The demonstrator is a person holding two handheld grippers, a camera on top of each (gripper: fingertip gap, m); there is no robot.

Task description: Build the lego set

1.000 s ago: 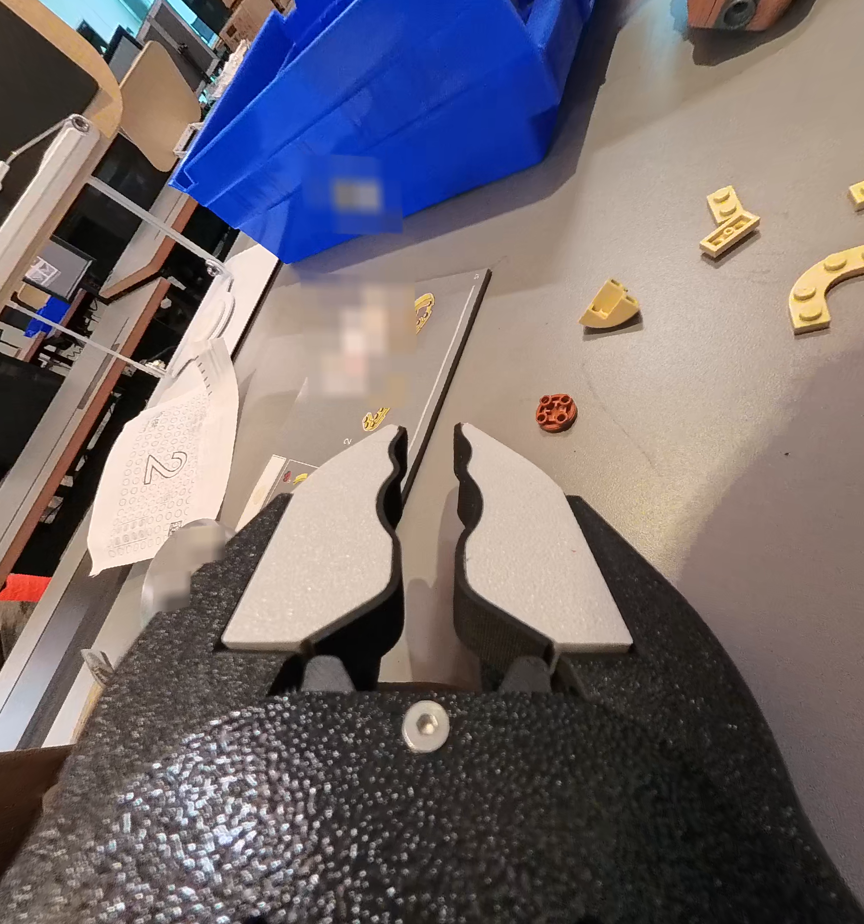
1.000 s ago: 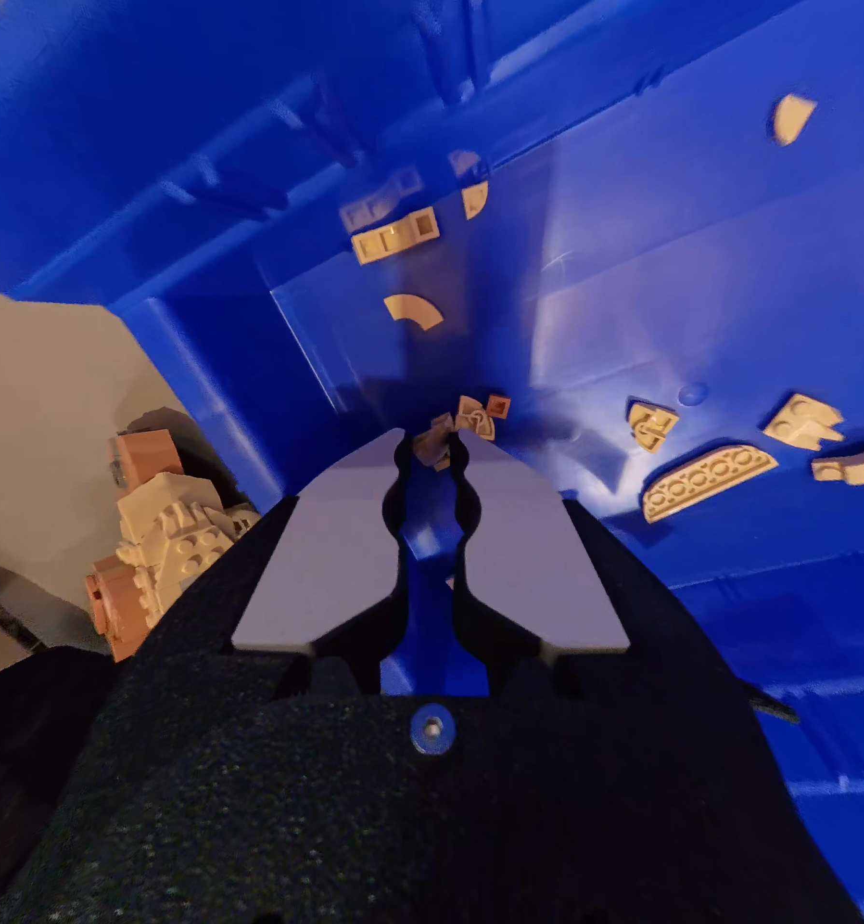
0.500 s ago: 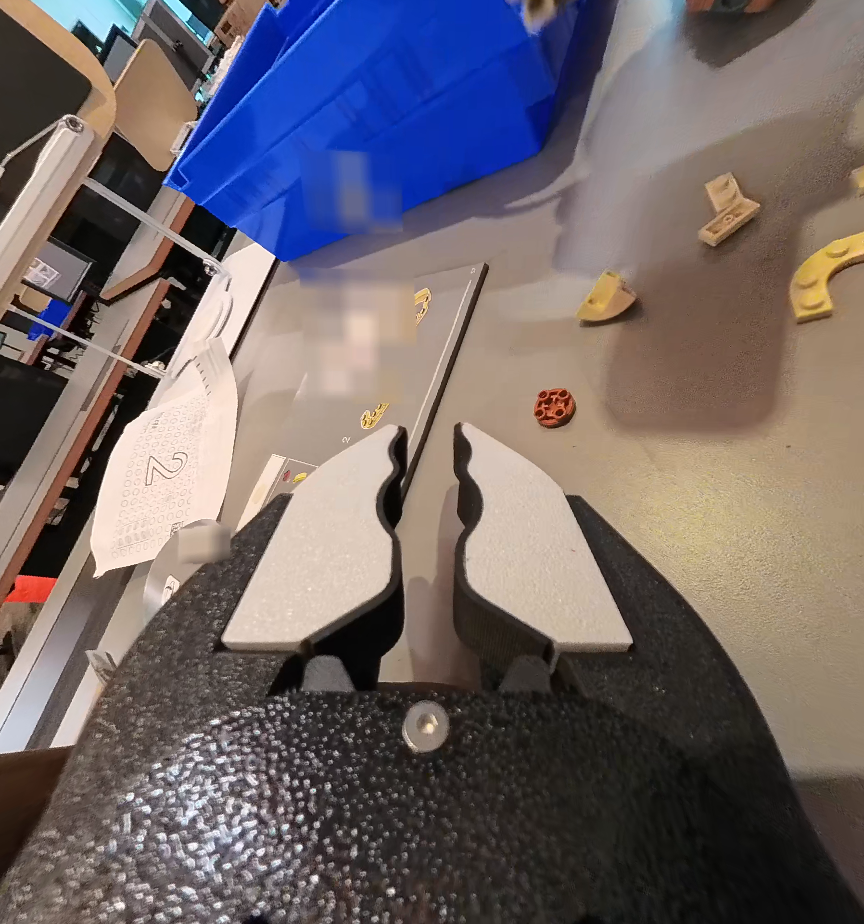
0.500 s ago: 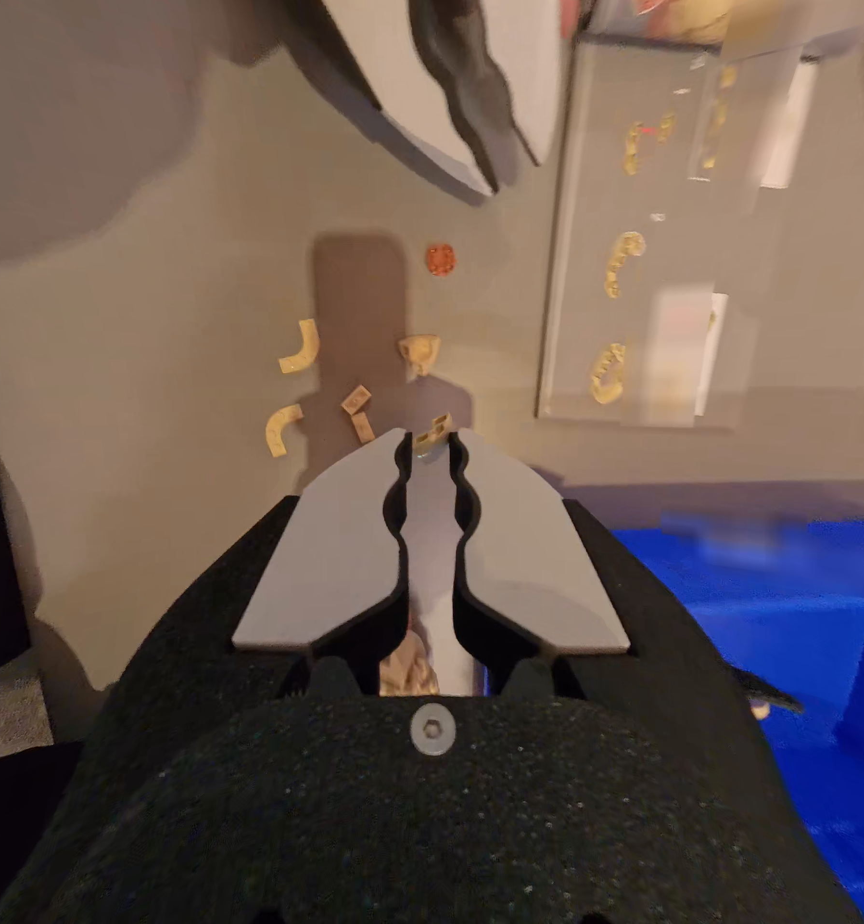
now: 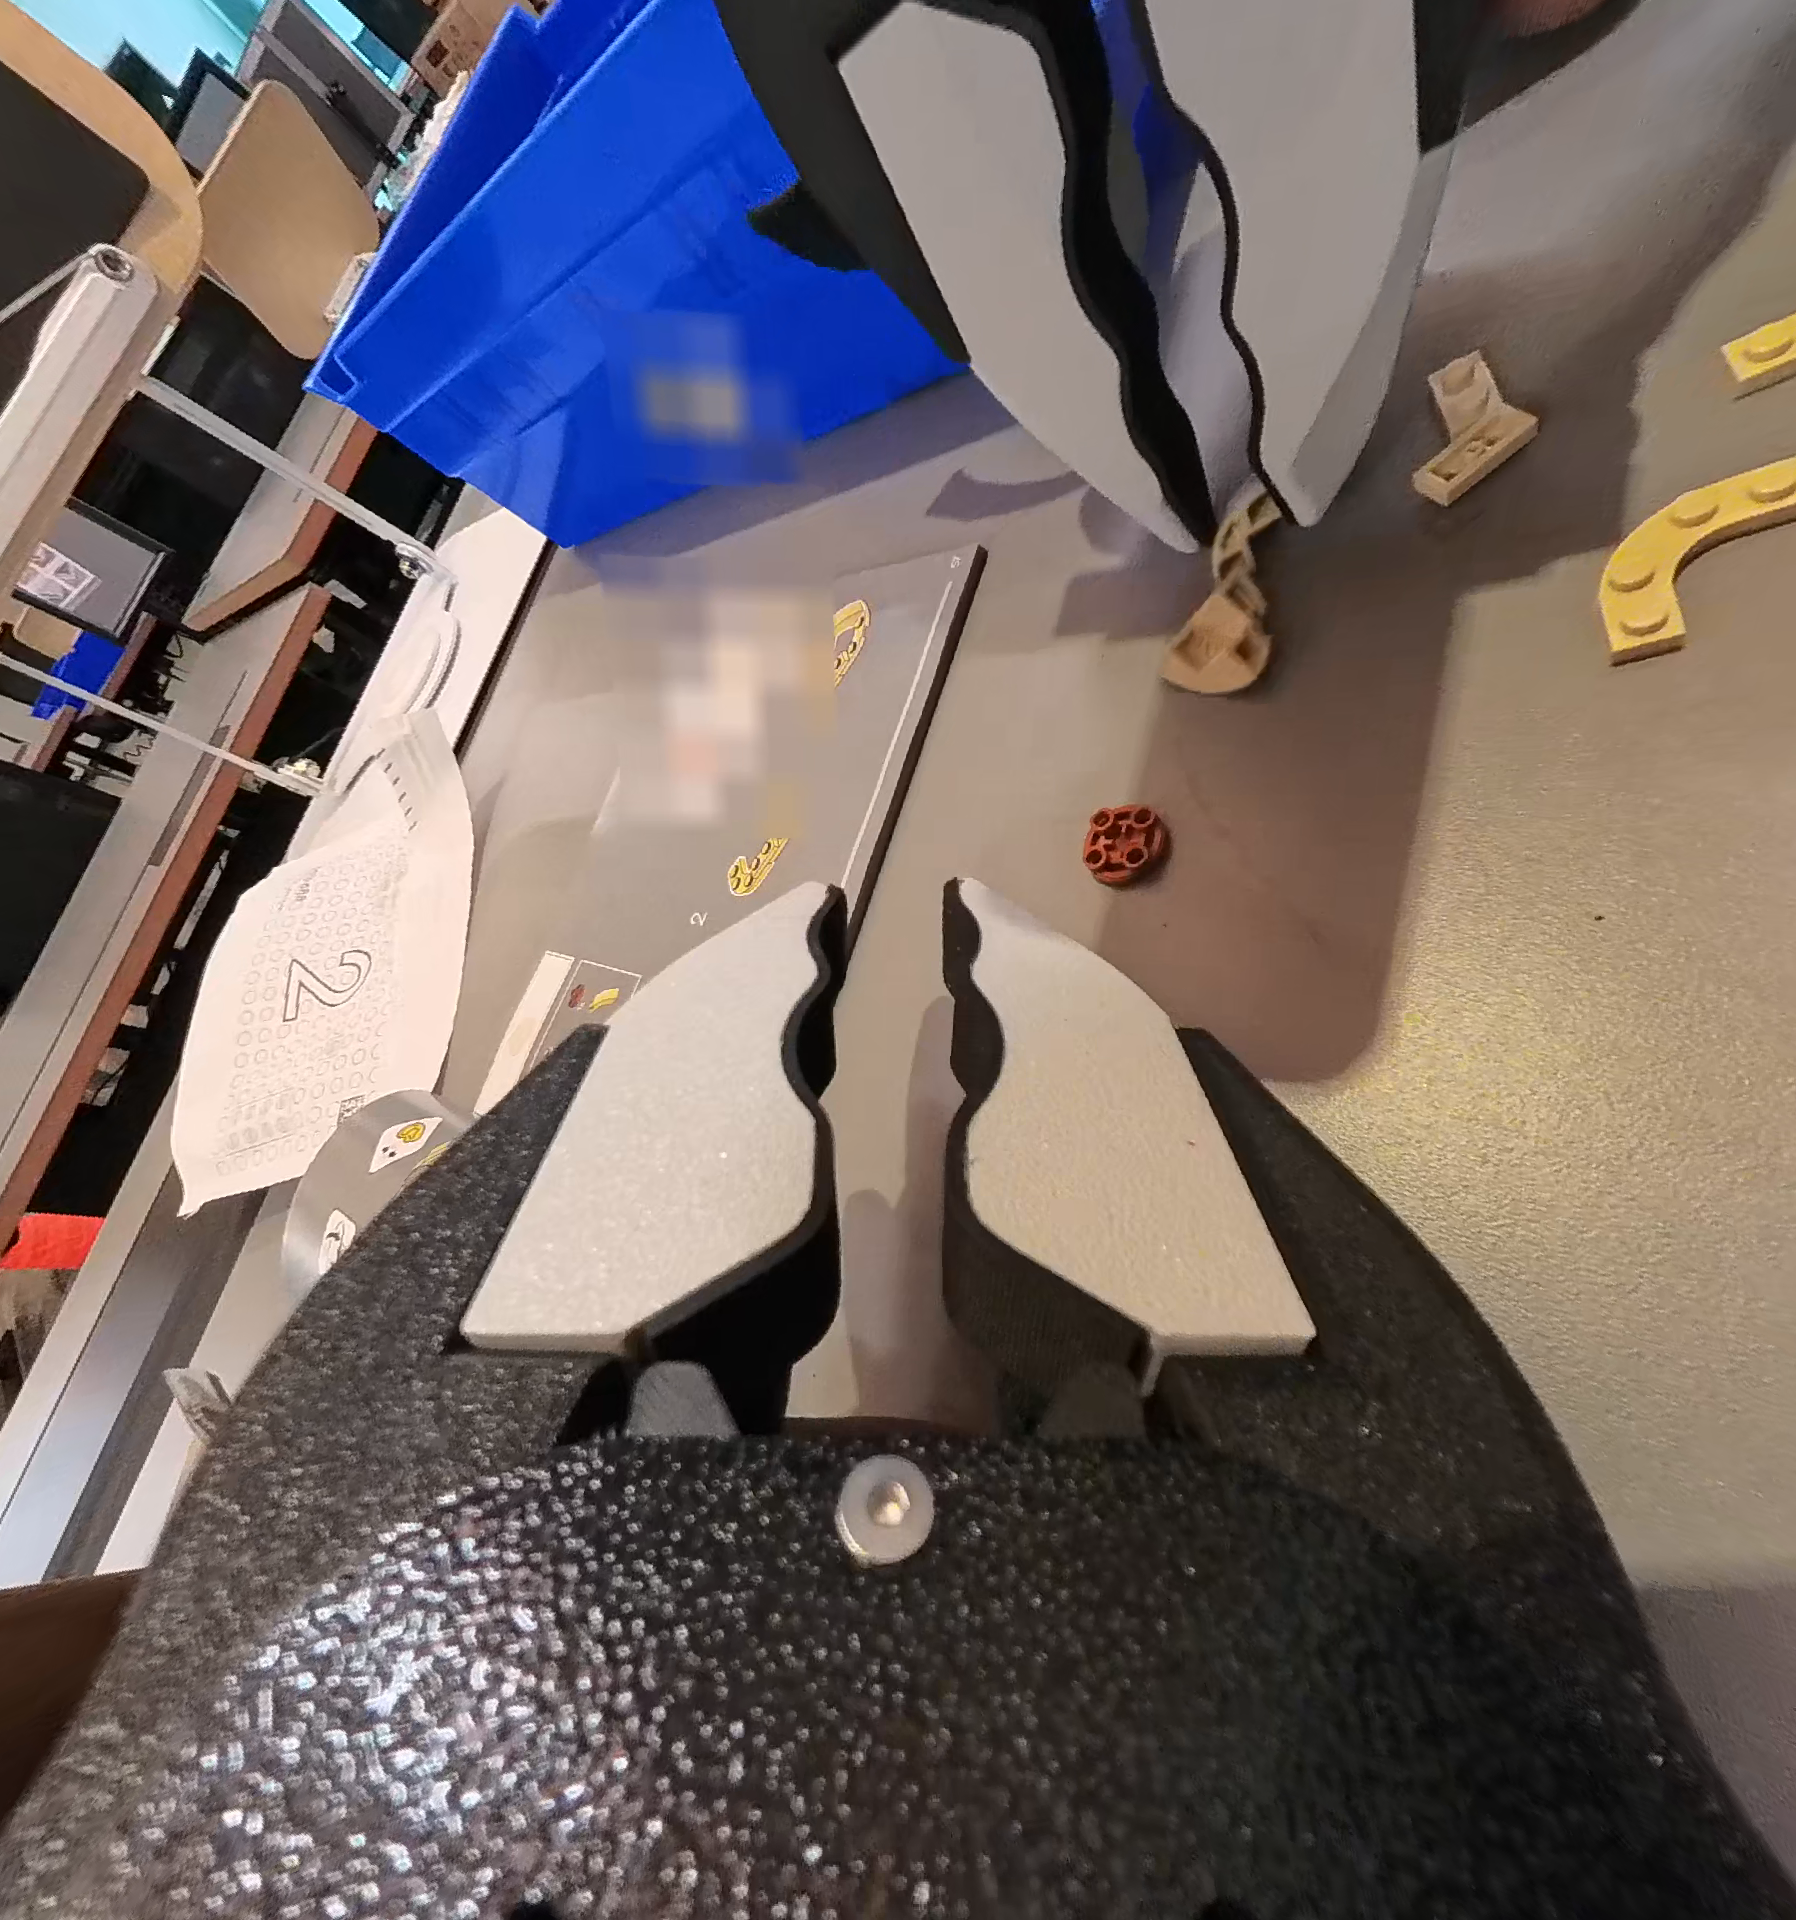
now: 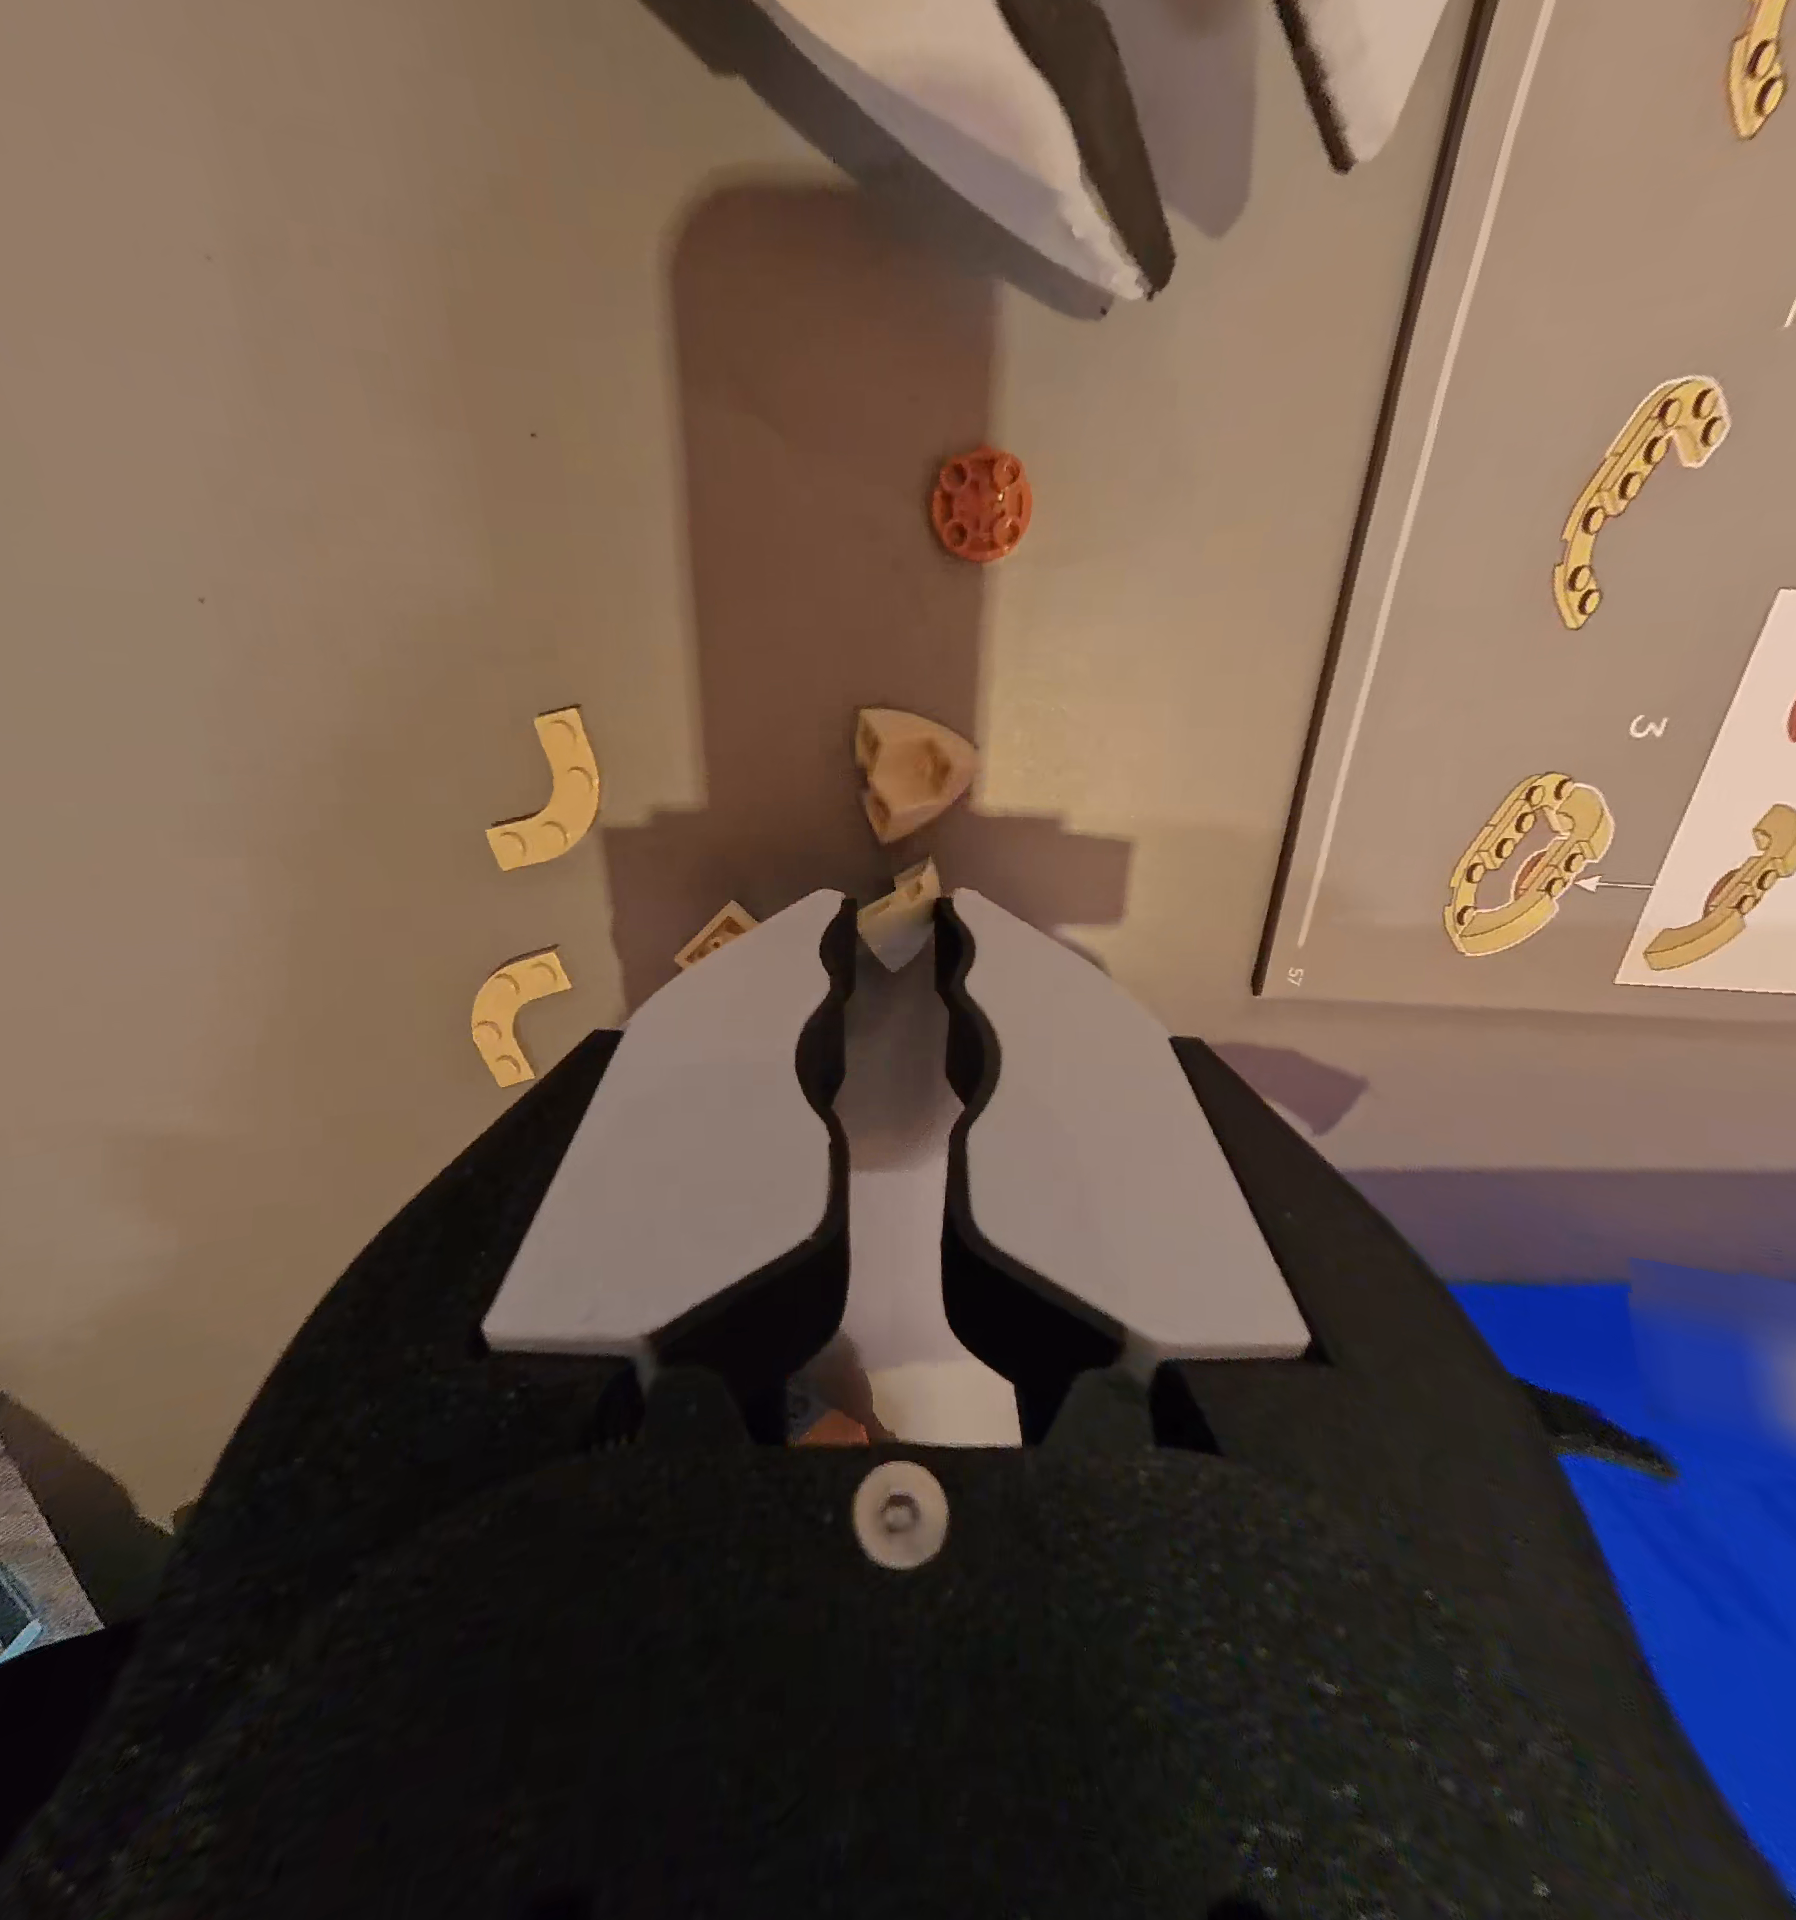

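We see the right gripper (image 6: 896, 925) with its fingers (image 6: 728, 1049) clamped on a small tan brick (image 6: 899, 914), one pad pressing each side of it at the very tips. The left wrist view shows the same grasp from the far side: the brick (image 5: 1237, 540) hangs out of the fingertips, low over the desk (image 5: 1548, 987). Just beyond the held piece lies a rounded tan corner brick (image 6: 913, 771) on the desk, and farther off a reddish-brown round plate (image 6: 982, 504). To the left of the right gripper lie two curved tan plates (image 6: 551, 795) (image 6: 509, 1013), well apart from the fingertips, and a small tan bracket piece (image 6: 717, 935) shows just beside the left finger.

The left gripper (image 5: 892, 904) hovers over the desk with its fingers (image 5: 686, 1101) a little apart and nothing between them. Its fingertips sit over the right edge of an open instruction booklet (image 5: 769, 748), with the round plate near on the right. A blue bin (image 5: 582, 291) stands at the far left of the desk, and a white printed bag (image 5: 322, 1029) lies at the left edge.
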